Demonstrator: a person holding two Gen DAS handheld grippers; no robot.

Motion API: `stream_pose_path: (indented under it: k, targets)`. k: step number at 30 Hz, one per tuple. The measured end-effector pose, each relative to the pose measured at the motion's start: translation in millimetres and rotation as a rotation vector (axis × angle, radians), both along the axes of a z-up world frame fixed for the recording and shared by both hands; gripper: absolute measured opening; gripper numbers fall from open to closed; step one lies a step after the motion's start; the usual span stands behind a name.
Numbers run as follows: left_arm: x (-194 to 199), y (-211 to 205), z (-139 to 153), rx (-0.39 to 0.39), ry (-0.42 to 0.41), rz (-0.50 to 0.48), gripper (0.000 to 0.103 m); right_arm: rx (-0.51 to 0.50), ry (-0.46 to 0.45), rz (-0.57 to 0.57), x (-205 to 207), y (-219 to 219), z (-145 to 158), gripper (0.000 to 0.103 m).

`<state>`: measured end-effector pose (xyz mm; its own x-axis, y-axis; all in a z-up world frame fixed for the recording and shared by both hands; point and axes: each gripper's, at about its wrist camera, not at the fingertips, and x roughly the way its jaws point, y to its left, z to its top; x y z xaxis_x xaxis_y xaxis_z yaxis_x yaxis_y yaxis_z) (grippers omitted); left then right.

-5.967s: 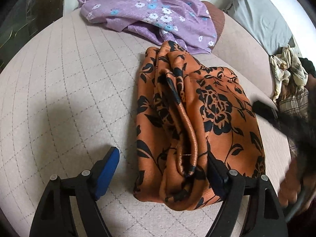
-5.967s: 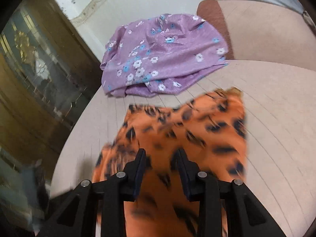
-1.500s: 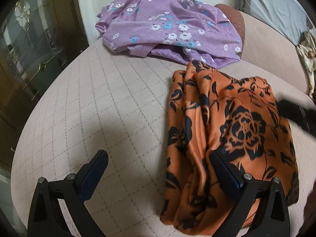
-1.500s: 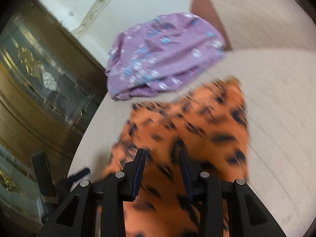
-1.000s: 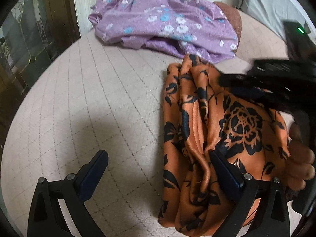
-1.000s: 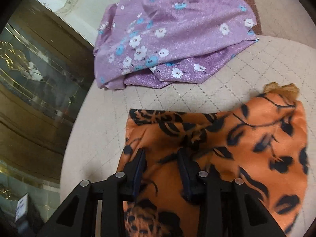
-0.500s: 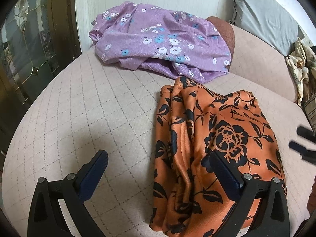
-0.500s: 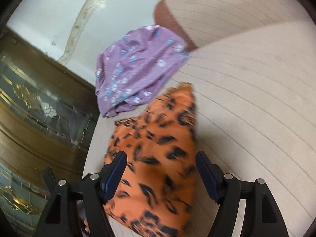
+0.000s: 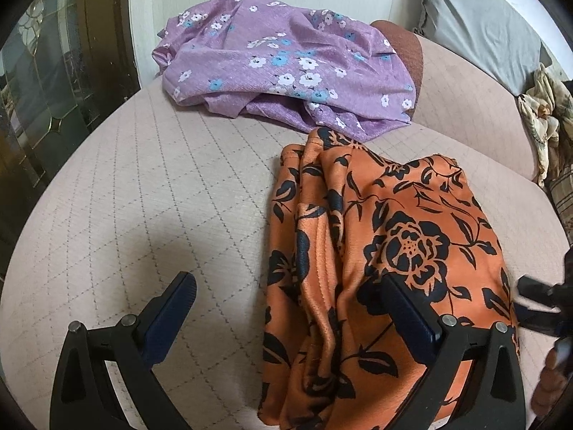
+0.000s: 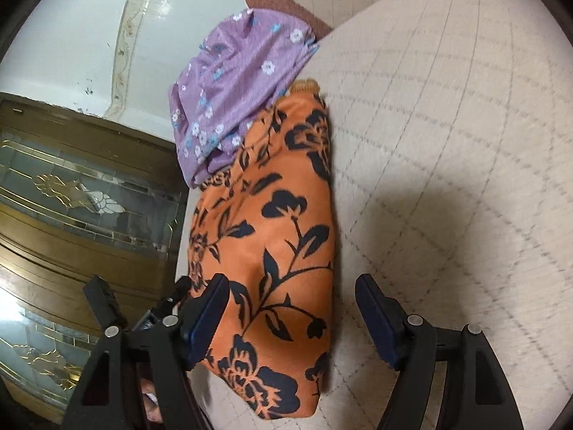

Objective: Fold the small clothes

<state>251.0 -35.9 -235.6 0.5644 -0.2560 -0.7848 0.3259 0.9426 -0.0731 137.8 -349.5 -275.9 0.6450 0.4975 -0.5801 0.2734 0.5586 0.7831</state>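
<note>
1. Left tongs are spread wide and hold nothing; the left blue pad hangs over bare cushion, the right pad over the orange cloth.
2. Right tongs are likewise spread and hold nothing, with the near end of the orange cloth lying between the pads, closer to the left one. Whether either pad touches the fabric cannot be told.
3. Orange cloth, printed with black roses and leaves, lies folded into a long bundle on the quilted beige cushion, its layered edges bunched along the left side.
4. Purple cloth with white and blue flowers sits crumpled at the cushion's far edge, touching the far end of the orange one.
5. Grey pillow lies at the far right corner, with a pale printed rag beside it.
6. No brand, label or writing can be read on anything.
</note>
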Motion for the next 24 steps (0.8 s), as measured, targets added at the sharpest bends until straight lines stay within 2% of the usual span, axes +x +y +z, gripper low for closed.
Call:
stream_pose_path:
  k: [3, 11, 19, 24]
  targets:
    - [1.0, -1.4, -1.1, -0.007, 0.009, 0.0, 0.103, 0.03, -0.003, 0.003, 2.5, 4.3, -9.2, 0.077]
    - [4.7, -1.0, -4.2, -0.035, 0.039, 0.005, 0.103, 0.042, -0.04, 0.012, 15.1, 13.6, -9.5, 0.08]
    - [5.3, -0.6, -5.3, -0.041, 0.049, 0.005, 0.103, -0.022, -0.08, 0.028, 22.6, 28.9, -10.2, 0.08]
    - [8.1, -1.0, -10.9, -0.059, 0.083, 0.0, 0.103, -0.065, -0.089, 0.033, 23.8, 33.3, -8.6, 0.08]
